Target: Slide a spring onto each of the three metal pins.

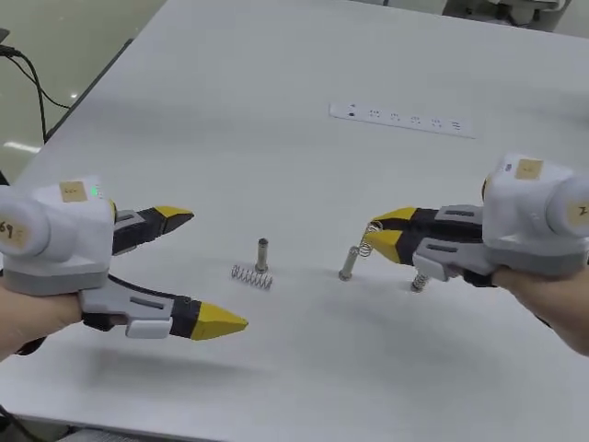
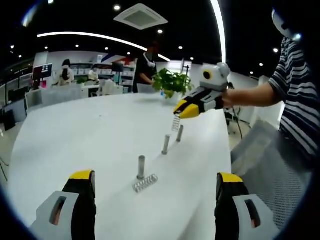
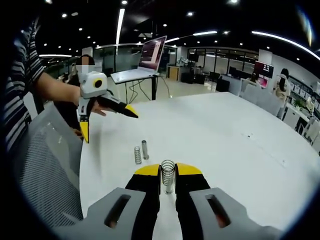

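— Spring (image 3: 168, 176) on the right side, who has it?
— The right gripper (image 1: 386, 232) is clamped on it, the coil pinched between the yellow tips. One pin (image 1: 348, 263) stands on the tabletop (image 1: 276, 138) just below and ahead of those tips. Another pin (image 1: 419, 282) sits under the gripper's body, partly hidden.
— And the left gripper (image 1: 210, 269)?
— Jaws wide apart, holding nothing. Ahead of it, between the two grippers, a third pin (image 1: 262, 254) stands with a loose spring (image 1: 251, 275) lying flat beside its base.
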Demonstrator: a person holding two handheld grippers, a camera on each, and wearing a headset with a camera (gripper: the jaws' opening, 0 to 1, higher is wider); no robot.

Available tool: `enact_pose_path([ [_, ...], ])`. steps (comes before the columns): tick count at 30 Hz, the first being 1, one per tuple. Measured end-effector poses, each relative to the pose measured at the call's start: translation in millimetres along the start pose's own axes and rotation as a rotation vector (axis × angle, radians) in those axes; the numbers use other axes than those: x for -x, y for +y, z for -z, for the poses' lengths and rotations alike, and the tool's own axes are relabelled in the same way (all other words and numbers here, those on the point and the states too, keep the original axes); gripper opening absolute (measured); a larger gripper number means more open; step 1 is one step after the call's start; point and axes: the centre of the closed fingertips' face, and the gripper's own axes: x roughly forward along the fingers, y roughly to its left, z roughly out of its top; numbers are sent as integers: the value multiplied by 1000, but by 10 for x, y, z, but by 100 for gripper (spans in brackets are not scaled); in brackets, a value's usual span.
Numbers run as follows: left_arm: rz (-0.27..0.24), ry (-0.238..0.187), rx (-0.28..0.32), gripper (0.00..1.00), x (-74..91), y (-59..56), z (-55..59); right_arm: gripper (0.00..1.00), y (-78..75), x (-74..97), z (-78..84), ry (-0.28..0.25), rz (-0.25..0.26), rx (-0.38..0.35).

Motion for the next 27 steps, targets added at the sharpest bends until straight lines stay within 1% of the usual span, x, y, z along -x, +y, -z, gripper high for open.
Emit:
enact_pose_path([
  [3,-1,-5,6,98,9,4,0,7,-36,-31,5,2,8,-16],
  [7,-9,-9,10,98,25,23,2,7,-37,-56,12,4,9,-21],
  [12,-10,-5,15,98,31,30,22,7,-34,-97,26,9,8,-26],
  [16,-11,-9,14,98,31,30,12,7,-37,-126,37,12,11,-24],
  [23,-12,-8,16,98,31,33,4,7,-25,-168,88,24,4,-22],
  [27,-15,-4,19,98,37,42,21,7,-23,-192,155,37,3,-19],
])
